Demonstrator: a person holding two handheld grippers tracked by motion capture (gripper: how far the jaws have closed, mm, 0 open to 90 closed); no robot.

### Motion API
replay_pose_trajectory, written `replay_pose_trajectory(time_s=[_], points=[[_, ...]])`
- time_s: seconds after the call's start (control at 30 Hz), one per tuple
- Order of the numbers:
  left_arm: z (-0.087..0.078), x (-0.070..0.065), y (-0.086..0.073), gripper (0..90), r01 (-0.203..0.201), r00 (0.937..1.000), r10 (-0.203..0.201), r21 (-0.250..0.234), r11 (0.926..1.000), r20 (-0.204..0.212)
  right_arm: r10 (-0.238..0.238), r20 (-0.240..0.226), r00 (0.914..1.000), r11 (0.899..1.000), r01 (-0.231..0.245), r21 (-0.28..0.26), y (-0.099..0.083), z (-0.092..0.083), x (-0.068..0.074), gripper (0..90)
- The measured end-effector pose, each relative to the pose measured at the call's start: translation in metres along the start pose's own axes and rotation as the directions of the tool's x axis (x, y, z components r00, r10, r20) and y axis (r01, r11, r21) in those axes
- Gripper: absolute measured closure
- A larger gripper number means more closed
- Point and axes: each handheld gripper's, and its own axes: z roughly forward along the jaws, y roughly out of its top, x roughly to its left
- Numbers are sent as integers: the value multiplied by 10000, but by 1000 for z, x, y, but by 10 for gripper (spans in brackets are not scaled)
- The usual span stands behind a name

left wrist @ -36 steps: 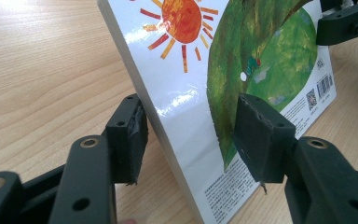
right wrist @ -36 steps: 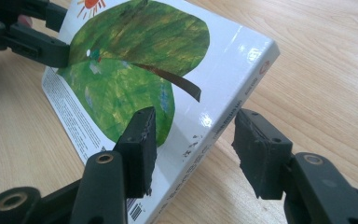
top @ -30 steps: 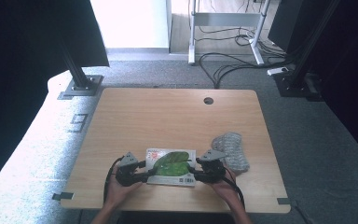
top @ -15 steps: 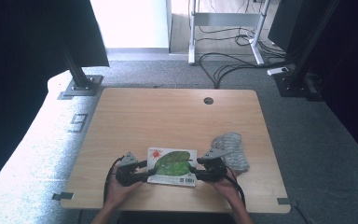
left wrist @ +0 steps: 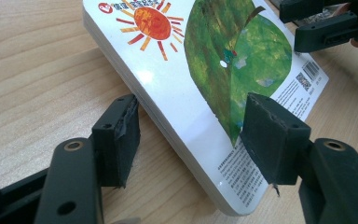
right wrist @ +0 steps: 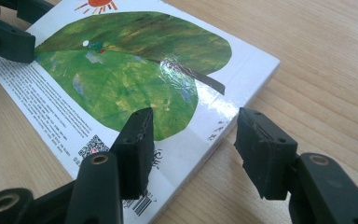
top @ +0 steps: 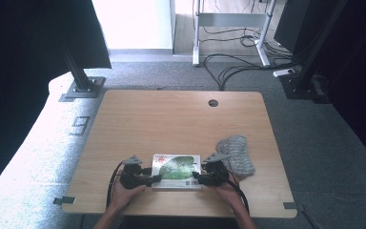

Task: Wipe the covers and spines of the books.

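Wooden table [top: 171, 119] bears the book [top: 176, 170]; left tool [top: 148, 180] just widened astride its corner, right tool [top: 196, 177] likewise open.

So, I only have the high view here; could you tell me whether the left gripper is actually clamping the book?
Observer: No. The left gripper stands open astride a corner of the book. Its jaws have just been opening, and neither pad seems to press on it.
Operator: Thank you. And the right one?
Observer: The right gripper is open too, with one jaw over the cover and the other over the bare table past the book's edge.
Operator: Which side of the book faces up?
Observer: The one with a big green leaf, a sun, a QR code and small print; probably the back cover.
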Motion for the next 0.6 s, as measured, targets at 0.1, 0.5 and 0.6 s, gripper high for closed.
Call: replay_pose_trajectory(time_s=[0.1,0.5,0.6], points=[[-3,-5,1,419,-409,9980,411,42,9992,-480,-7,-25,10000,10000,7,49,-1,2,0,458],[-4,-7,2,366,-608,9969,607,4,9982,-510,458,459,9979,9833,-369,-1780,6,-26,-10,435],[-6,-6,1,360,-695,9960,692,-38,9976,-562,936,1009,9905,9599,-628,-2734,7,-45,-21,420]])
